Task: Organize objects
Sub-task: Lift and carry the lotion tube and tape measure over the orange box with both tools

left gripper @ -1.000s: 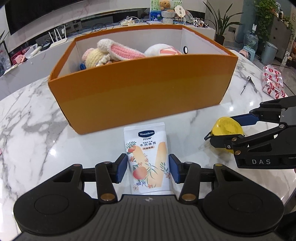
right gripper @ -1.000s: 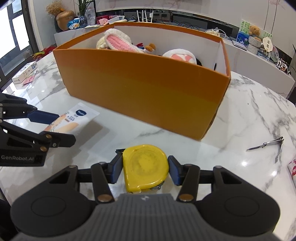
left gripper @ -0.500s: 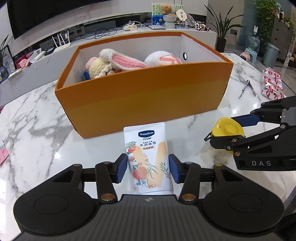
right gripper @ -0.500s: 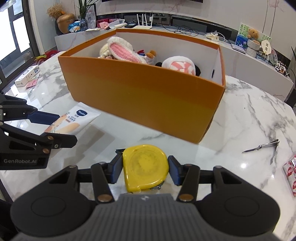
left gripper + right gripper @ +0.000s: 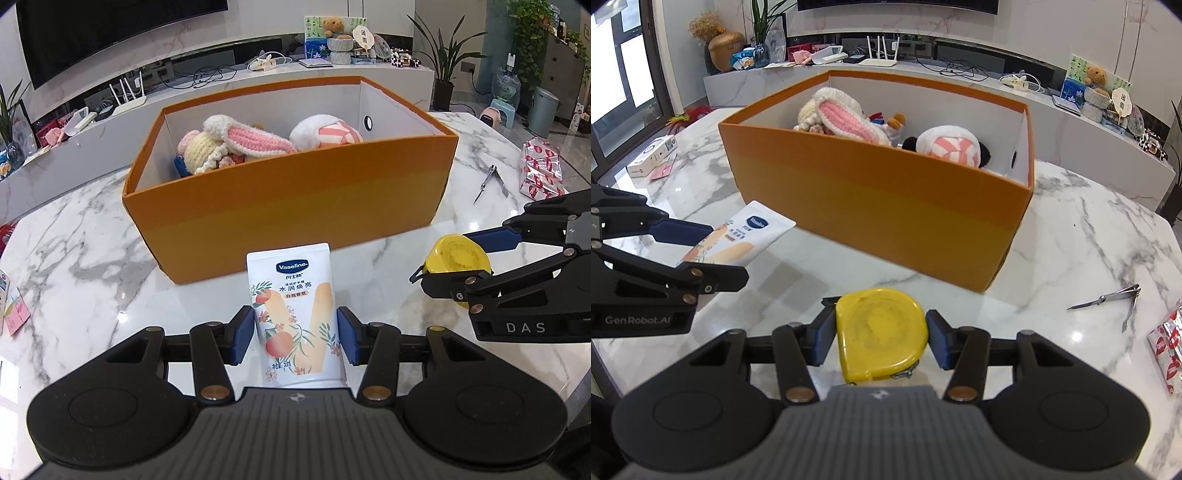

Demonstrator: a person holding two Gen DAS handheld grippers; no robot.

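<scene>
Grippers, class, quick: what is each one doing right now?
Left gripper: shut on the tube.
Right gripper: shut on the tape measure.

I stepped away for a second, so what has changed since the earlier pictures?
Both grippers have risen: the orange box now sits lower in both views, with more of its inside showing. Unchanged: left gripper clamps the Vaseline tube, right gripper the yellow tape measure.
</scene>
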